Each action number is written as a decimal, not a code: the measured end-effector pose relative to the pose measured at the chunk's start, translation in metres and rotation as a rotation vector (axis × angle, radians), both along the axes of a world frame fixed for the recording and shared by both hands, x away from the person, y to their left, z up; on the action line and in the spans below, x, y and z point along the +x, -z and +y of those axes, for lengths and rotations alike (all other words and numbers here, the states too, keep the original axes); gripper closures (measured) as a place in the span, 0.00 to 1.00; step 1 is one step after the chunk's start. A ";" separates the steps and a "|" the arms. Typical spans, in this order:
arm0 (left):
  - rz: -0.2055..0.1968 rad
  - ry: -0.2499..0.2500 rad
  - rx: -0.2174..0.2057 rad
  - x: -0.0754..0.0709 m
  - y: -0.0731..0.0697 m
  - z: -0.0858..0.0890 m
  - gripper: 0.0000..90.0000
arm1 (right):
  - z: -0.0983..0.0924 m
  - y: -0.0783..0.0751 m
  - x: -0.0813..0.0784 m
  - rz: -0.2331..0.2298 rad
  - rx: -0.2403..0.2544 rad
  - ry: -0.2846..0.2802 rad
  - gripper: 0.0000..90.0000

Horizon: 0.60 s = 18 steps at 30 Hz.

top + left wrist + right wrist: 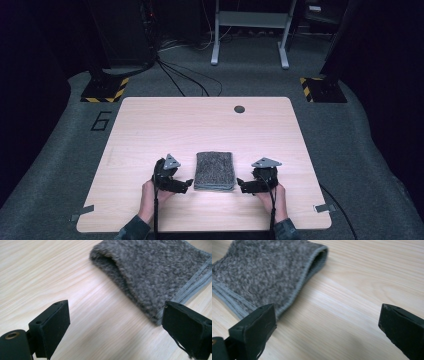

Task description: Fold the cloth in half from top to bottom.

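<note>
- The wooden table (150,125) in front of you is bare apart from a dark round cap (239,109) near its far edge.
- The folded grey towel (215,171) lies flat near your edge, between your grippers.
- Your left gripper (187,184) sits just beside the towel's left side, jaws spread wide, nothing between them.
- Your right gripper (242,185) sits just beside its right side, equally wide and empty.

Folded grey towel (265,272), bound edges stacked, on pale wooden table (362,282). Right gripper (325,322): black jaws wide apart, nothing between them, just beside the towel's corner.
</note>
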<state>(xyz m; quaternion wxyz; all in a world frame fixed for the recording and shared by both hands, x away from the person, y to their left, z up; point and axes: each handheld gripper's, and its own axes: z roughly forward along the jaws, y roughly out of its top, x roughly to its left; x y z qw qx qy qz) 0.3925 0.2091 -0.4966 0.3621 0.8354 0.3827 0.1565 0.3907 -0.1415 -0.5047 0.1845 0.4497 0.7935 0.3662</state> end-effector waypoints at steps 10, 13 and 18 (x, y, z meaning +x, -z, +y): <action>0.017 -0.104 0.015 -0.006 0.014 0.047 0.09 | -0.050 0.012 -0.012 -0.007 0.005 0.127 0.02; 0.028 -0.157 0.030 -0.009 0.023 0.063 0.09 | -0.067 0.022 -0.016 0.006 -0.003 0.168 0.02; 0.020 -0.196 0.030 -0.010 0.029 0.074 0.08 | -0.074 0.023 -0.019 -0.014 -0.048 0.196 0.01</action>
